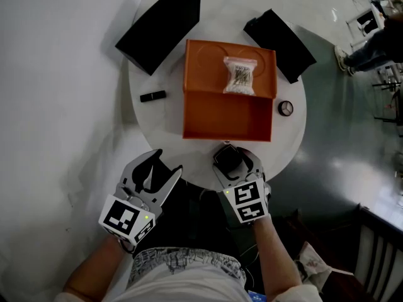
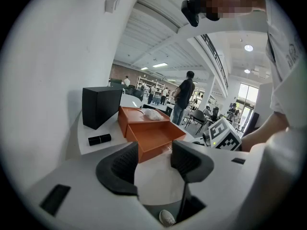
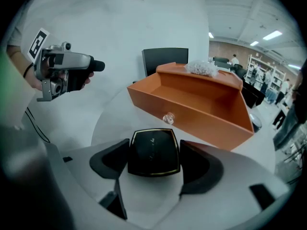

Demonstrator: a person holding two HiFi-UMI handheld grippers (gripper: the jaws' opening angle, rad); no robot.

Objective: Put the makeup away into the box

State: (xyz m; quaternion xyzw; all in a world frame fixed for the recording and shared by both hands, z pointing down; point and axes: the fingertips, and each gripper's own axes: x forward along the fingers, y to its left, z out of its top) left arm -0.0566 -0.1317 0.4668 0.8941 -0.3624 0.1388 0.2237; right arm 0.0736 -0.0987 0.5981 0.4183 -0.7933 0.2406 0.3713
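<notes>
Orange card makes up the box (image 1: 196, 68) in the middle of the round white bench (image 1: 157, 128), its drawer (image 1: 228, 133) pulled out toward the person, with a small clear knob (image 3: 168, 118) on the front. A clear packet (image 1: 240, 75) of small pale pieces lies on the box's flat top. The right gripper (image 1: 234, 158) is at the bench's near edge, just in front of the drawer. Its jaws are closed on a square black compact (image 1: 227, 158) with a thin gold rim, and the right gripper view shows the compact (image 3: 152, 147) clamped flat between the two dark pads, lid up. The left gripper (image 1: 166, 166) is beside it, lower left in the head view and just off the bench's edge. Its own view shows the left gripper (image 2: 156, 159) with jaws apart and only bare bench top between them. A black lipstick (image 1: 153, 96) lies on its side on the bench left of the box, apart from it. A small round dark-rimmed thing (image 1: 286, 108) sits on the bench just right of the drawer. Two long black boxes, one (image 1: 158, 27) at the far left and one (image 1: 280, 36) at the far right, lie angled on either side of the orange box.
</notes>
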